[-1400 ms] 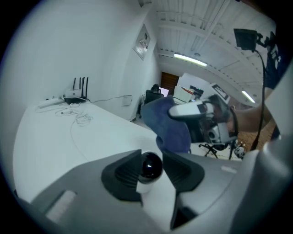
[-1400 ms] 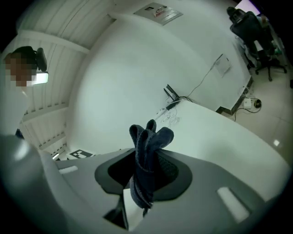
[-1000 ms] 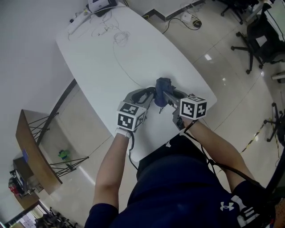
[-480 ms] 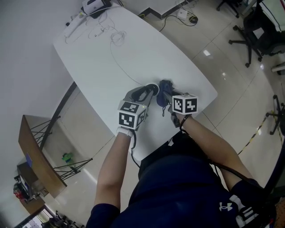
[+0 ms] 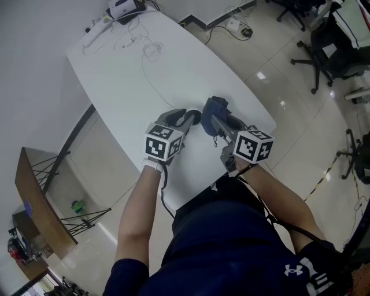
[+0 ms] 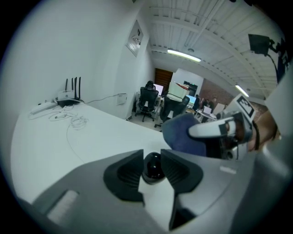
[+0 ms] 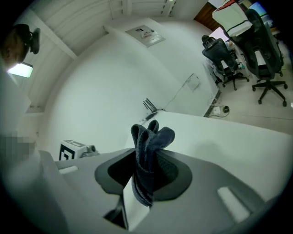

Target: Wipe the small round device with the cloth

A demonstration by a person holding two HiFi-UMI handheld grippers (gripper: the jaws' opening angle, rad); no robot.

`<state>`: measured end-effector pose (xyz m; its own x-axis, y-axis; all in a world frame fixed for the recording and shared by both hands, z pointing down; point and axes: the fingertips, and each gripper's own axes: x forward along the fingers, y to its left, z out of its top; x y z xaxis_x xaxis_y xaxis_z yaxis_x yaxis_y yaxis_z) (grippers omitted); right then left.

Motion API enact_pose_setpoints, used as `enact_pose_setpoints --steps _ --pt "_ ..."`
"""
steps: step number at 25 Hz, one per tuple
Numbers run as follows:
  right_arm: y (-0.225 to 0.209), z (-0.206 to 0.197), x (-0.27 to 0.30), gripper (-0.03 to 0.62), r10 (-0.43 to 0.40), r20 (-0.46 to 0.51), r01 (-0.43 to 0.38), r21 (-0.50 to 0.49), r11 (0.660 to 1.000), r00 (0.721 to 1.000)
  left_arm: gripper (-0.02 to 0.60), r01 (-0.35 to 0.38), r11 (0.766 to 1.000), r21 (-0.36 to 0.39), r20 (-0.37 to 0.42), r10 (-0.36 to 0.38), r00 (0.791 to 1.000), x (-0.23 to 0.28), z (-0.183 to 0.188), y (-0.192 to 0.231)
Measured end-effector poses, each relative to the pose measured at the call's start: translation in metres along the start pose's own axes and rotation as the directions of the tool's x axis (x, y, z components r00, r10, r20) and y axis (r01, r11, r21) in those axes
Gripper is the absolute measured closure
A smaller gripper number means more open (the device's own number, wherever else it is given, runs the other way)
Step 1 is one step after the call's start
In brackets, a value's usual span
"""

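A small round black device point(image 6: 153, 167) sits pinched between the pads of my left gripper point(image 5: 193, 119), just above the white table point(image 5: 133, 75). My right gripper point(image 7: 145, 176) is shut on a bunched dark blue cloth point(image 7: 149, 151). In the head view the cloth point(image 5: 215, 108) is right beside the device point(image 5: 196, 117), on its right side. From the left gripper view the cloth point(image 6: 183, 135) hangs close behind the device, with the right gripper point(image 6: 219, 130) at the right. Whether cloth and device touch I cannot tell.
At the table's far end lie a router point(image 5: 124, 7), a power strip and loose white cables point(image 5: 150, 49). A thin cable runs along the tabletop toward the grippers. Office chairs point(image 5: 332, 46) stand on the floor at the right. The table's near edge is just under both grippers.
The right gripper swung a little left beside the device, then back right, still holding the cloth. The left gripper kept its hold and barely shifted.
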<state>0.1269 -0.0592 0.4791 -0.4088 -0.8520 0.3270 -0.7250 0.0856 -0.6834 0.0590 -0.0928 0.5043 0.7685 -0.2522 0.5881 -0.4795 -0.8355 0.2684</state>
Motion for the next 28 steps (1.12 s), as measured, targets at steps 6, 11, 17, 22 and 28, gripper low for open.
enact_pose_setpoints --steps 6,11,17,22,28 --pt "0.005 -0.037 0.019 0.491 -0.044 0.005 0.044 -0.004 0.999 0.999 0.471 0.05 0.998 0.046 -0.049 -0.048 0.998 0.005 -0.003 0.004" --pt "-0.058 -0.093 0.024 0.493 -0.274 -0.05 0.277 0.089 0.957 0.961 0.47 0.05 0.998 0.033 -0.018 -0.049 0.999 0.008 -0.007 0.01" --pt "-0.068 -0.162 0.055 0.493 -0.316 -0.245 0.358 0.15 0.921 0.916 0.474 0.055 0.998 0.025 -0.02 -0.054 0.998 -0.005 -0.034 0.032" --pt "-0.056 -0.1 0.022 0.491 -0.322 -0.205 0.351 0.125 0.928 0.924 0.474 0.042 0.998 0.036 0.028 -0.043 0.999 -0.003 -0.006 0.016" --pt "-0.005 -0.03 0.006 0.491 -0.206 0.061 0.193 0.178 0.965 0.977 0.474 0.056 0.998 0.019 0.038 -0.057 0.998 0.004 -0.008 0.007"
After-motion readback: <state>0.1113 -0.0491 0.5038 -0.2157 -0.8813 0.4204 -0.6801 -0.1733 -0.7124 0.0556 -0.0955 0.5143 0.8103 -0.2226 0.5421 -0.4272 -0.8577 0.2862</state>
